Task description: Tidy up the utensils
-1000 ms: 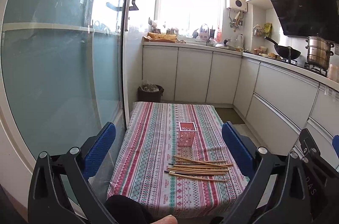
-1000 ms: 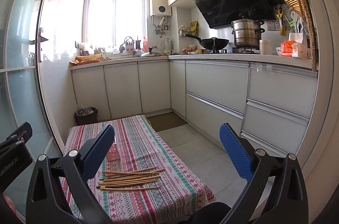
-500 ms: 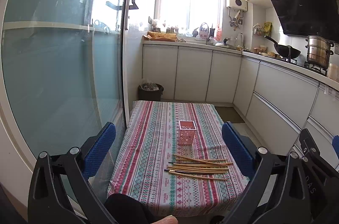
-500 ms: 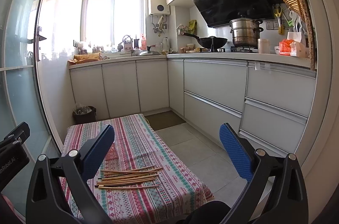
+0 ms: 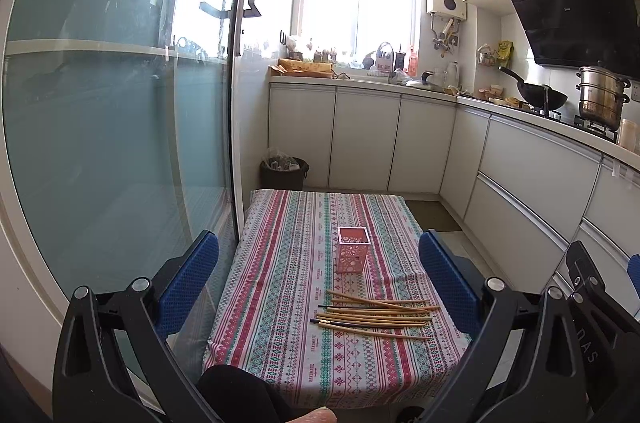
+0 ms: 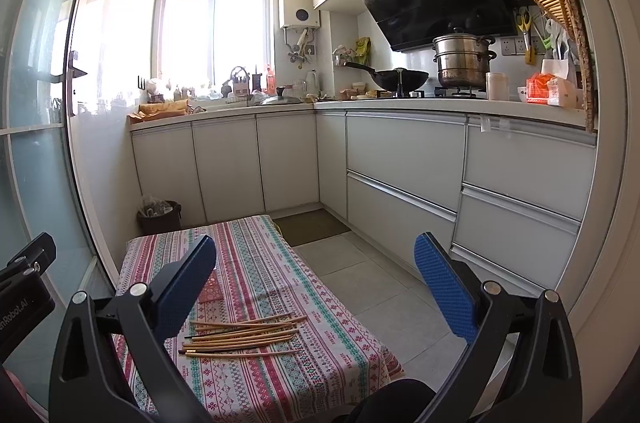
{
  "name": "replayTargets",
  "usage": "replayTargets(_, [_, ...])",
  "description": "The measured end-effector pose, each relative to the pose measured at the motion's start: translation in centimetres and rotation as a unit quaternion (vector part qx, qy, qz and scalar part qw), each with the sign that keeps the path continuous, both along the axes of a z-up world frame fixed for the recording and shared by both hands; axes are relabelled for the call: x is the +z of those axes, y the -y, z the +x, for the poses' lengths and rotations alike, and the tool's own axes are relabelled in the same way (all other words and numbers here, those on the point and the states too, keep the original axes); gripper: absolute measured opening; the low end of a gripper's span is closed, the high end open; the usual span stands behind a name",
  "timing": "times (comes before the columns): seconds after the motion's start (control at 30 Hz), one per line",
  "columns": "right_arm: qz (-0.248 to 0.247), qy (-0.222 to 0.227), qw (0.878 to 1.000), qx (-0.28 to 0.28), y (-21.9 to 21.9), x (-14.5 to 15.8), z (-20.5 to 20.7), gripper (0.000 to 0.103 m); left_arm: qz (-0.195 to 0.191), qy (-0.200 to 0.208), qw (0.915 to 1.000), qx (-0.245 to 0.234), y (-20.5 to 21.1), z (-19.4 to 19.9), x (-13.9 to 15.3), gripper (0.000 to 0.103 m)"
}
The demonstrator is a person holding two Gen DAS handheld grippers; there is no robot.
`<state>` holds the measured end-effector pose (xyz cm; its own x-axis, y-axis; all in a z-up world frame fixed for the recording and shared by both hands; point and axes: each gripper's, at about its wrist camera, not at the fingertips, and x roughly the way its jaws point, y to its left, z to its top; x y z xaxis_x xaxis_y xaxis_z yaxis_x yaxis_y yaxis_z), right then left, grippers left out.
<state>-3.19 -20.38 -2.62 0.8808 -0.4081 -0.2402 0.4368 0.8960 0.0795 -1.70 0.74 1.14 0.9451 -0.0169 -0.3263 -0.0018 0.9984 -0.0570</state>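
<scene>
My left gripper [image 5: 319, 275] and right gripper [image 6: 316, 279] both gape wide, empty, held above the striped-cloth table [image 5: 280, 287]. Loose wooden chopsticks [image 5: 376, 315] lie near its front edge, just behind them the pink perforated square holder [image 5: 352, 254]. Nothing between.

Wooden chopsticks [image 5: 374, 315] lie loosely fanned, flat across the near end of the striped cloth; the pink perforated holder [image 5: 352, 250] stands upright, empty, just beyond them.
</scene>
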Motion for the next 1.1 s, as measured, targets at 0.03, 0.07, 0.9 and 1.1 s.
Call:
replayTargets(0.03, [0.0,0.0,1.0,0.0,0.0,0.0,0.0,0.097,0.0,0.0,1.0,0.0,0.0,-0.1,0.0,0.096])
replayTargets(0.07, [0.0,0.0,1.0,0.0,0.0,0.0,0.0,0.097,0.0,0.0,1.0,0.0,0.0,0.0,0.0,0.096])
replayTargets(0.9, [0.005,-0.008,1.0,0.004,0.2,-0.5,0.6,0.097,0.004,-0.011,0.9999,-0.004,-0.1,0.7,-0.6,0.096])
replayTargets(1.1, [0.04,-0.031,0.999,0.0,1.9,-2.6,2.5,0.097,0.062,-0.05,0.9952,-0.056,1.3,5.9,-2.7,0.096])
